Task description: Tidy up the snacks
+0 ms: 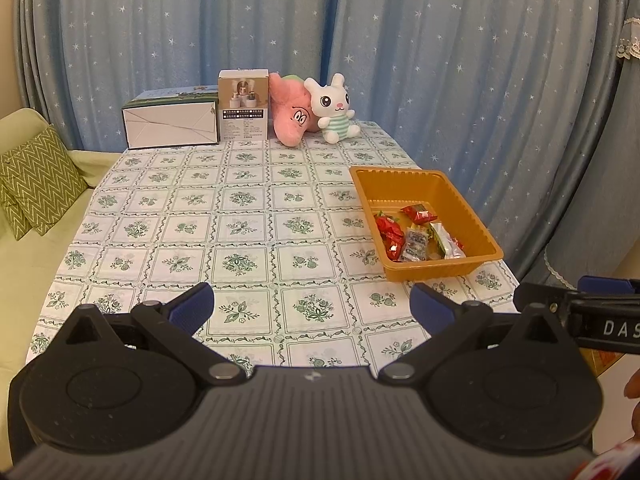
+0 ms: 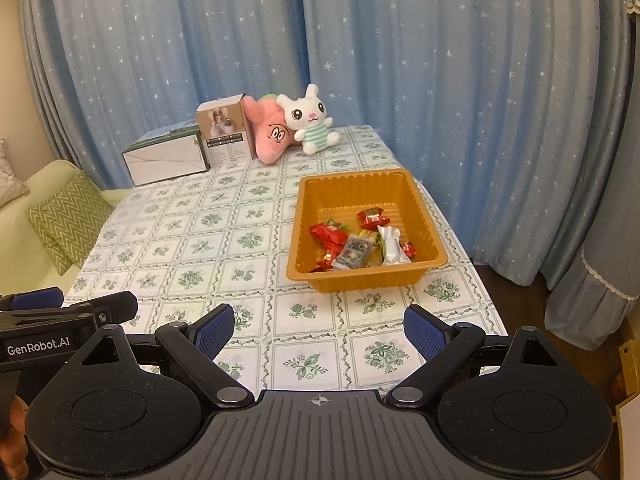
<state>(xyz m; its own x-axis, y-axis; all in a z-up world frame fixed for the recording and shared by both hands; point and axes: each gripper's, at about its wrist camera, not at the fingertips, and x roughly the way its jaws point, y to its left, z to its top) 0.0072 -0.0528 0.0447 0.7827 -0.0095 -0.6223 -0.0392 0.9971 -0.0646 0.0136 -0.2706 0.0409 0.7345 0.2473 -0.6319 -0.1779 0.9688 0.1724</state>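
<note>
Fingers [image 2: 214,335] apart (2 grippers); 1 tray [image 2: 434,242].

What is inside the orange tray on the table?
The orange tray holds a loose pile of wrapped snacks: red packets, a clear one and a silver one. They overlap, so anything beneath them is hidden. The far half is bare.

A tray [image 2: 432,258] holding wrapped snacks [image 2: 360,246] sits at the right edge of a table [image 2: 192,248], while two boxes [image 2: 168,156] and two plush toys [image 2: 308,122] line its far end before curtains [image 2: 460,60], with a sofa [image 2: 36,240] and cushions [image 2: 70,216] to its left.
</note>
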